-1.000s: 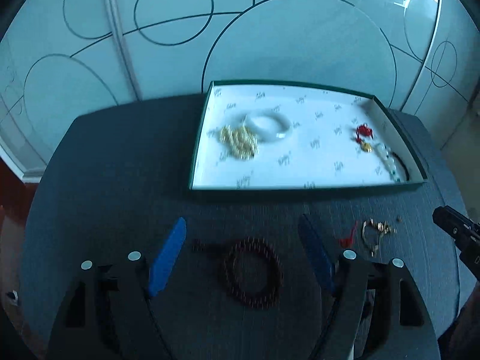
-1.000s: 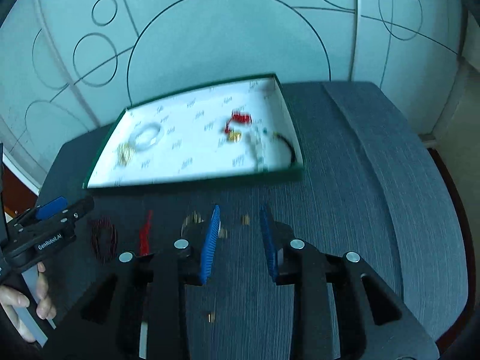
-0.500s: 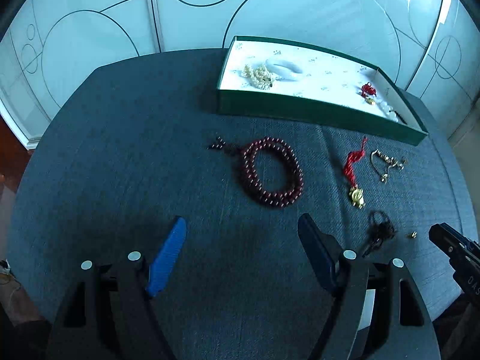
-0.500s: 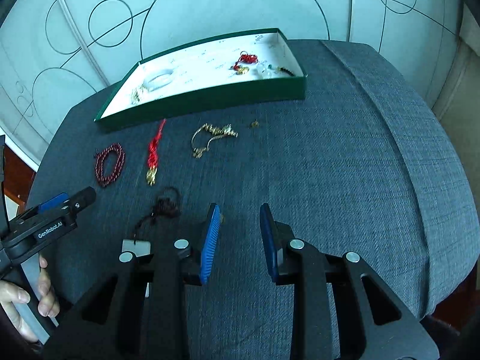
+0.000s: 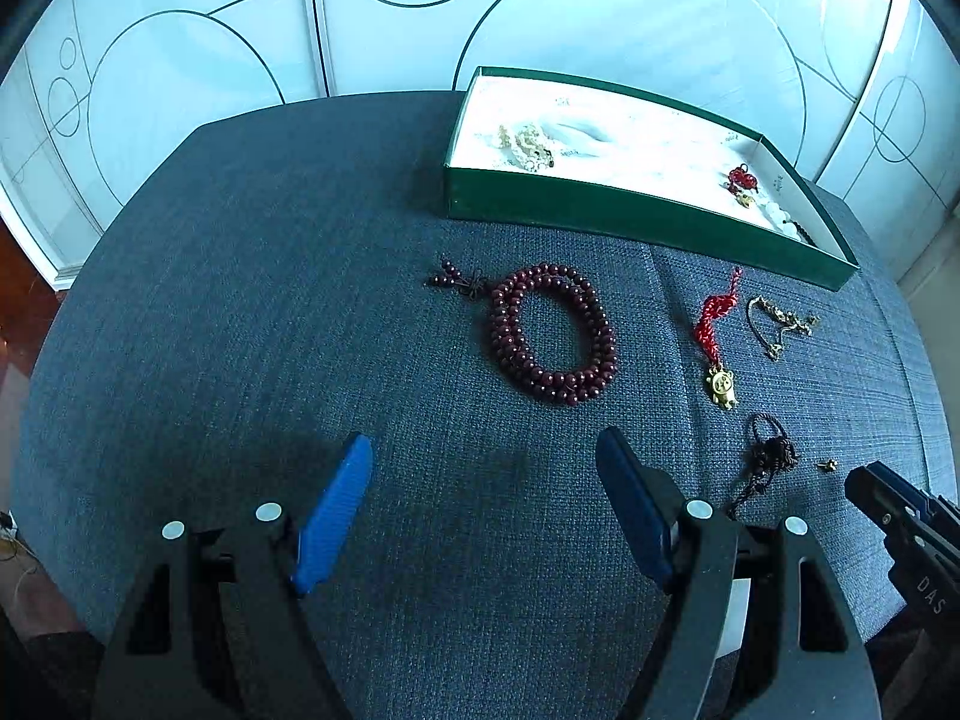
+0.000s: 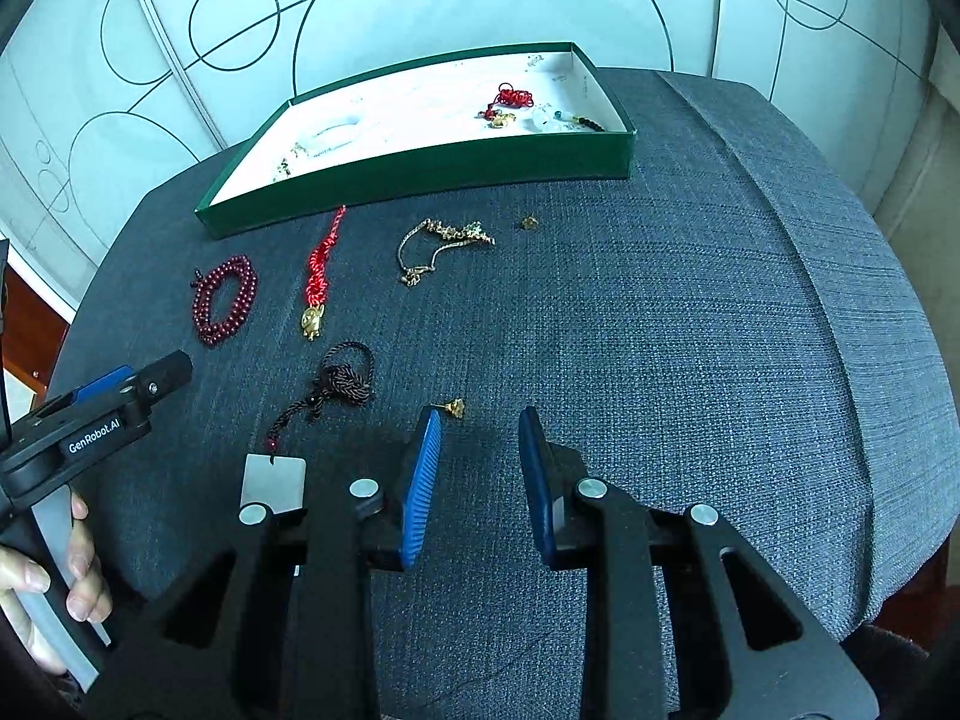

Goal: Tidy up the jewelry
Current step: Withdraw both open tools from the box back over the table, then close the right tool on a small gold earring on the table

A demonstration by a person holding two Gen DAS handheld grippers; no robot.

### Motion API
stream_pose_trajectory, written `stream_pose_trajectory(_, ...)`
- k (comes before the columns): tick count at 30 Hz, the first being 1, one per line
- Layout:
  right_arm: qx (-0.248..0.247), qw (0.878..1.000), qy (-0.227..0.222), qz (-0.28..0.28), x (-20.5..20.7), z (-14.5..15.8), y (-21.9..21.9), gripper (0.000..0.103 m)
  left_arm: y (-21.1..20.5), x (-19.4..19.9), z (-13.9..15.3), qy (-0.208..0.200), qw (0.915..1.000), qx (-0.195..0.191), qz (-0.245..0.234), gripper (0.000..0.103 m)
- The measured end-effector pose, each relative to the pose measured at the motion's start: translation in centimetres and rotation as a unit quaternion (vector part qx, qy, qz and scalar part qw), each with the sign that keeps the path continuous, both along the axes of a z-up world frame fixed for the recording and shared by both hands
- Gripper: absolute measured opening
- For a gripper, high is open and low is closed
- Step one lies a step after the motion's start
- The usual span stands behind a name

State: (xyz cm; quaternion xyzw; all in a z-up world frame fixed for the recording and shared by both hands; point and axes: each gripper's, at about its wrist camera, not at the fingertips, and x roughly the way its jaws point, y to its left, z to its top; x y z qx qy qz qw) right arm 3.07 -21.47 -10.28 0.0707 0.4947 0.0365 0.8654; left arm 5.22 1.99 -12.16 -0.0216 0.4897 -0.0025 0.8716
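Both tools had drawn back from the green tray (image 5: 630,217) within a second. Left tool (image 5: 483,504) gaped empty; bead bracelet (image 5: 552,333) lay at its 12 o'clock on the surface (image 5: 240,300). Right tool (image 6: 477,468) stood apart, empty, gold earring (image 6: 454,407) at 11 o'clock. Next pick pending.

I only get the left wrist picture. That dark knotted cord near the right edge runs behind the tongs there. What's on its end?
Observer: In the right wrist view, the dark cord ends in a flat silver tag.
Visitor: Only the tip of the other tongs shows here. Are they open?
Observer: Yes, the right tongs are open, with nothing between the blue fingers.
Visitor: Is there any jewelry I'm missing?
Observer: One more small gold piece lies near the green box, to the right of the gold chain.
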Motion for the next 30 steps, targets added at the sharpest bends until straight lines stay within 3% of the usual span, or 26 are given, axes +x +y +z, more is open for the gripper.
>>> stream_pose_trajectory(24,-0.013,1.000,0.004,0.007,1.4,-1.1,0.8,0.026,0.3,0.4,-0.3,0.002,0.9999,-0.012,0.004,0.076)
stream_pose_trajectory(30,-0.020,1.000,0.000,0.002,1.5,-1.2,0.5,0.019,0.4,0.6,-0.3,0.003,0.9998,-0.018,0.005,0.076)
